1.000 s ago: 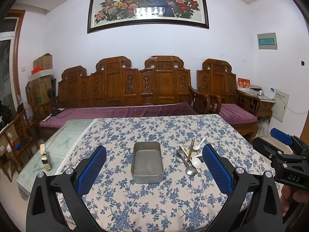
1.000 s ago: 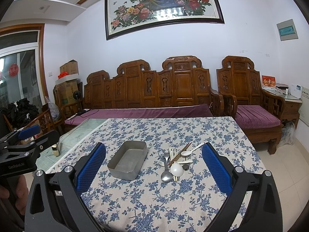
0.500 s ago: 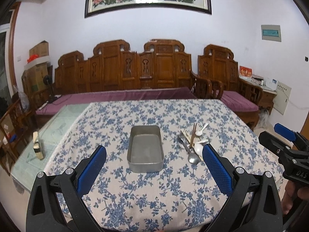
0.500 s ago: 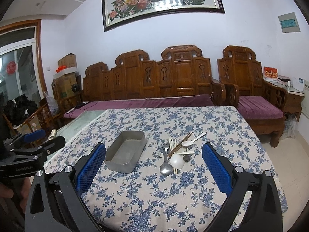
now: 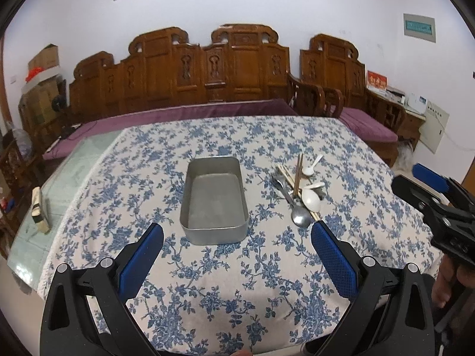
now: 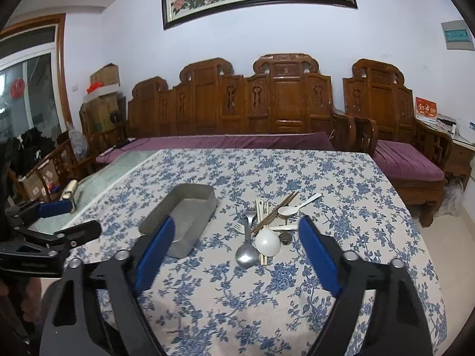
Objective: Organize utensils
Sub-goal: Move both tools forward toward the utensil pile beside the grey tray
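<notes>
Where utensils lie heaped, tin sits beside.

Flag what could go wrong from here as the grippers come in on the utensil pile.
1. The utensils lie crossed in one heap; the dark chopsticks rest over the metal spoon's handle, so lifting one piece may drag others.
2. The right gripper, empty, has been narrowing; its left finger sits close to the metal tray and might nudge it.
3. The white spoon is rounded and could slip.
</notes>
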### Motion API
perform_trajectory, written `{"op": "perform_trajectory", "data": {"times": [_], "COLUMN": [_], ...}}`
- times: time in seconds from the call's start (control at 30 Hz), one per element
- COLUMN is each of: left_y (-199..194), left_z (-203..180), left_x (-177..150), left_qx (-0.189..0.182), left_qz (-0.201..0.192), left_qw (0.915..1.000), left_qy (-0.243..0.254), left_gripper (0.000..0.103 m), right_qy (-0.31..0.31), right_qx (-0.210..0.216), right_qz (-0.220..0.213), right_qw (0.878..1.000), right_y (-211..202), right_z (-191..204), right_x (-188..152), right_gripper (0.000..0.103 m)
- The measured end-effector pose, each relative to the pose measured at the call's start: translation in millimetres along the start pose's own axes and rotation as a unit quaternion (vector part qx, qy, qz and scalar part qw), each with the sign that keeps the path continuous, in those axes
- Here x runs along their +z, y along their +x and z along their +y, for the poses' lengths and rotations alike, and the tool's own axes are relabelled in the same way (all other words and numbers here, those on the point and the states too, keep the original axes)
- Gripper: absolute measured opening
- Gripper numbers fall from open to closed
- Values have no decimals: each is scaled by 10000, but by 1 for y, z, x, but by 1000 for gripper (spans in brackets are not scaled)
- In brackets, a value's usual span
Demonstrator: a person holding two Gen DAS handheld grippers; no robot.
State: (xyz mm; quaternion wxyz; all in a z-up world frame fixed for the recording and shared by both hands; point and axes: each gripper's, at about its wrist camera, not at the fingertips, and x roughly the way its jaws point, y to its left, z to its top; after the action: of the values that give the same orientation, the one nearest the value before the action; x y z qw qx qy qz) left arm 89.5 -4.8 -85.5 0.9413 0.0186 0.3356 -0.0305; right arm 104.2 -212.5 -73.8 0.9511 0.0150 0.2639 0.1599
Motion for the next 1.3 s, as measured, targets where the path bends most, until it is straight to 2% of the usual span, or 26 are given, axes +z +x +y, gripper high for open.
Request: {"op": "perform_trajectory", "data": {"times": [0.27, 0.53, 0.73, 1.0, 1.3], "left_y": [40, 78, 109, 149, 194], "left_z": [-9, -20, -33, -51, -75], "left_x": [5, 8, 12, 7, 5], "left_qx": [-77, -294, -454, -540, -744], "left_qz": [238, 411, 533, 841, 1169], "left_qw": [9995, 9986, 9973, 9947, 9896], "left_qy": [167, 149, 205, 257, 382], "left_gripper": [97, 96, 95, 76, 70], "right_qy": [-52, -77, -68, -146, 21], "right_qx": [1, 72, 117, 494, 516], "right_qz": [456, 911, 1112, 1428, 1575], "right_qw": [9989, 9958, 9937, 9884, 9862], "right_y": [66, 130, 161, 211, 218], "right_z": [-33, -61, -77, -81, -101], "right_x": [-6, -16, -26, -37, -57], "right_gripper": [59, 57, 54, 50, 50]}}
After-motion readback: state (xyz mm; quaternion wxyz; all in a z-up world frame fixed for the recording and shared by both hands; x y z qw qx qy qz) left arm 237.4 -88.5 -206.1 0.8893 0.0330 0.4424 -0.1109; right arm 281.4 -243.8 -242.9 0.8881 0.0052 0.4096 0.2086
